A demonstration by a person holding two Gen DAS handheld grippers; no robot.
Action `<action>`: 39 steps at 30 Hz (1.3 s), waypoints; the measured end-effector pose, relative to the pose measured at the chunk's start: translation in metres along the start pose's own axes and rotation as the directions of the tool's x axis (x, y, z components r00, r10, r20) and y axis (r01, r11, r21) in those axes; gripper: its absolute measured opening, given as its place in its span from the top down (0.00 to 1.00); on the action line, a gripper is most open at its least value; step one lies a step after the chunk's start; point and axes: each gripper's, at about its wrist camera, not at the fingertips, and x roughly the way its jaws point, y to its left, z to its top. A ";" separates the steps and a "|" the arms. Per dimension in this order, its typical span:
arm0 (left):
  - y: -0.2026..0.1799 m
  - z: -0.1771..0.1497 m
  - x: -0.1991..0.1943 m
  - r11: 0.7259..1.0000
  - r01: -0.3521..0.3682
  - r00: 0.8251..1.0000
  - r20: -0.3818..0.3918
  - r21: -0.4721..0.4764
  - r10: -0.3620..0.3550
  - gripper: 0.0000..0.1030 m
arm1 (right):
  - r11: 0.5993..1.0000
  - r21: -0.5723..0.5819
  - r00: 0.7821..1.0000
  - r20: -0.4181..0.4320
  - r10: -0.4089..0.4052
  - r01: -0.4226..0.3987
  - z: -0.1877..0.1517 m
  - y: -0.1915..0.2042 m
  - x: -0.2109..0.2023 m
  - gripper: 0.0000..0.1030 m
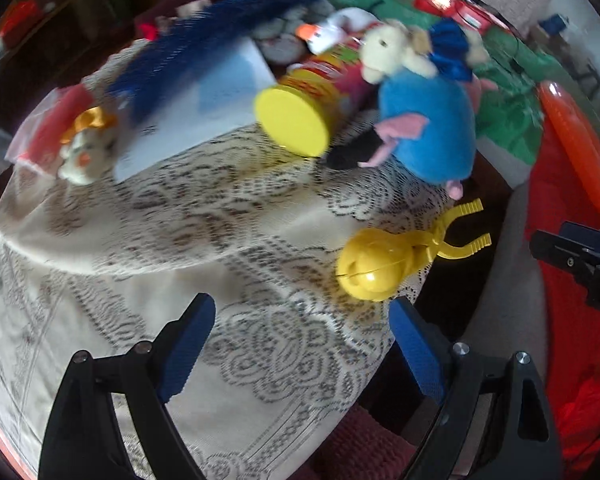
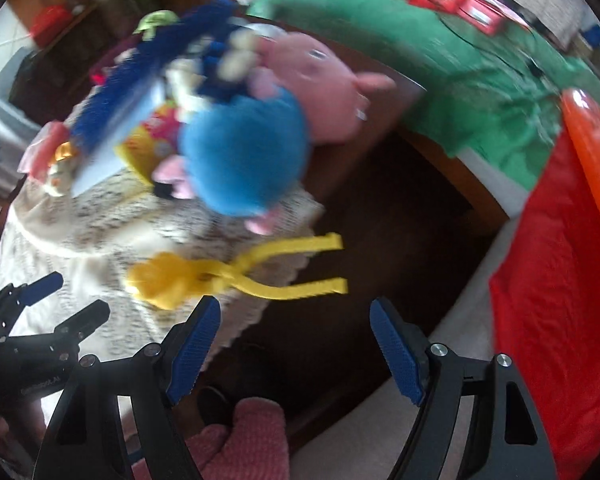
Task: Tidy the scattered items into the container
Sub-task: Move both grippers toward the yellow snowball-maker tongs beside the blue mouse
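1. The left tool hovers over a lace-covered tabletop, its two blue-padded fingers spread wide apart with nothing between them.
2. The right tool is likewise spread apart and empty, hanging over the dark gap beside the tabletop's edge, with a pink knitted slipper below it. This view is blurred.
3. Just ahead of the left tool, near the tabletop's right edge, lies a yellow plastic scoop-clamp toy, its round head toward the tool and its two handles pointing away over the edge.
4. Farther back sits a plush pig in a blue dress with pink arms, and a small cream plush rests against it.
5. To the pig's left a tube can with a yellow lid lies on its side, lid facing the camera.
6. Behind the can are a pale blue sheet of paper, partly covered by a fuzzy blue feather-like item, and a small white toy with an orange beak.
7. At the far left edge lies a little cream doll with a gold bow, on a clear bag with red contents.
8. At the right, a red fabric container stands beside the tabletop, with an orange inflatable tube at its rim. Green cloth covers furniture beyond.
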 end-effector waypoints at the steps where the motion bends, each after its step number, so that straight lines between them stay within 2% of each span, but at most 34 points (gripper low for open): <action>1: -0.006 0.001 0.005 1.000 -0.005 1.000 -0.004 0.012 0.005 0.13 | 1.000 0.013 1.000 -0.003 0.000 0.000 -0.002 -0.008 0.005 0.24; 7: -0.028 0.000 0.026 0.997 -0.023 0.999 -0.020 0.069 0.025 0.13 | 0.999 0.051 1.000 -0.008 0.016 -0.015 -0.009 -0.034 0.029 0.24; 16: -0.035 -0.008 0.045 0.994 -0.054 0.998 -0.014 0.098 0.056 0.13 | 0.999 0.015 0.999 -0.036 0.035 -0.035 -0.018 -0.033 0.052 0.24; 20: -0.038 -0.008 0.048 0.993 -0.051 0.999 -0.005 0.105 0.052 0.13 | 0.997 0.030 0.996 -0.044 0.075 -0.074 -0.019 -0.037 0.065 0.24; 29: -0.041 -0.014 0.058 0.990 -0.061 0.998 -0.019 0.125 0.063 0.13 | 0.973 0.141 0.979 -0.066 0.195 -0.184 -0.011 -0.059 0.092 0.24; 34: -0.041 -0.016 0.060 0.990 -0.045 0.999 -0.017 0.130 0.048 0.13 | 0.967 0.134 0.970 -0.084 0.230 -0.217 -0.006 -0.054 0.101 0.36; 37: -0.041 -0.018 0.060 0.989 -0.035 0.999 -0.013 0.142 0.038 0.13 | 0.963 0.123 0.963 -0.096 0.253 -0.241 -0.004 -0.050 0.107 0.50; 39: -0.039 -0.019 0.060 0.989 -0.036 0.999 -0.008 0.141 0.037 0.13 | 0.962 0.114 0.963 -0.070 0.259 -0.250 -0.001 -0.046 0.103 0.52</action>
